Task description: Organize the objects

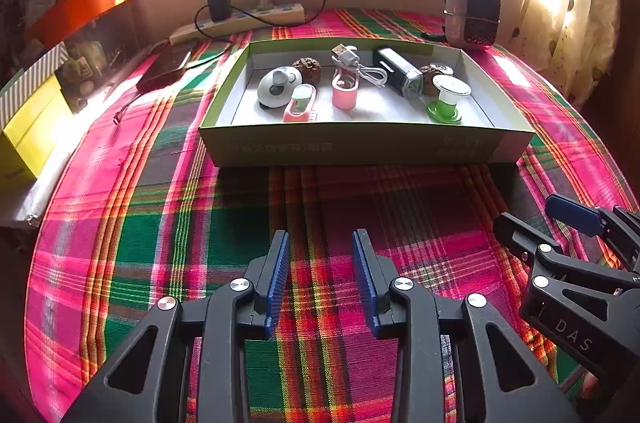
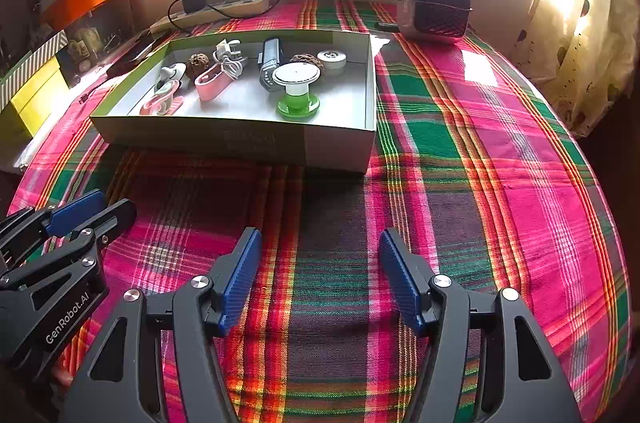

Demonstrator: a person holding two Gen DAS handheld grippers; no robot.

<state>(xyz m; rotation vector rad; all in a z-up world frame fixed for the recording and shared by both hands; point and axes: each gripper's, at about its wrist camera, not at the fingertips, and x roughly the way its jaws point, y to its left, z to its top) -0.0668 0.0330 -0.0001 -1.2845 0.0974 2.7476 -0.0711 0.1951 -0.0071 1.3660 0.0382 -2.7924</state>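
Both tools are hovering low over the plaid cloth (image 2: 460, 143) at the near edge of the bench, and both are released — the left tool (image 1: 321, 279) is holding its blue pads moderately apart with nothing between them, and the right tool (image 2: 320, 279) is spreading wider, equally empty. The task's things are all sitting in the shallow cardboard box (image 1: 360, 147) toward the far side of the bench: a green-and-white spool (image 1: 446, 99), two pink holders (image 1: 344, 91), a coiled white USB cable (image 1: 360, 65), a dark rectangular gadget (image 1: 398, 69), a white round device (image 1: 276, 87) and two brown knobbly balls (image 1: 307, 69).

No loose item is showing on the cloth, so the sorting is probably nearing its end. The risk from here lies in the two tools working so close together — they could be knocking into each other. Reaching back in, a pad could be catching the box's near wall and dragging it, or toppling the upright spool.
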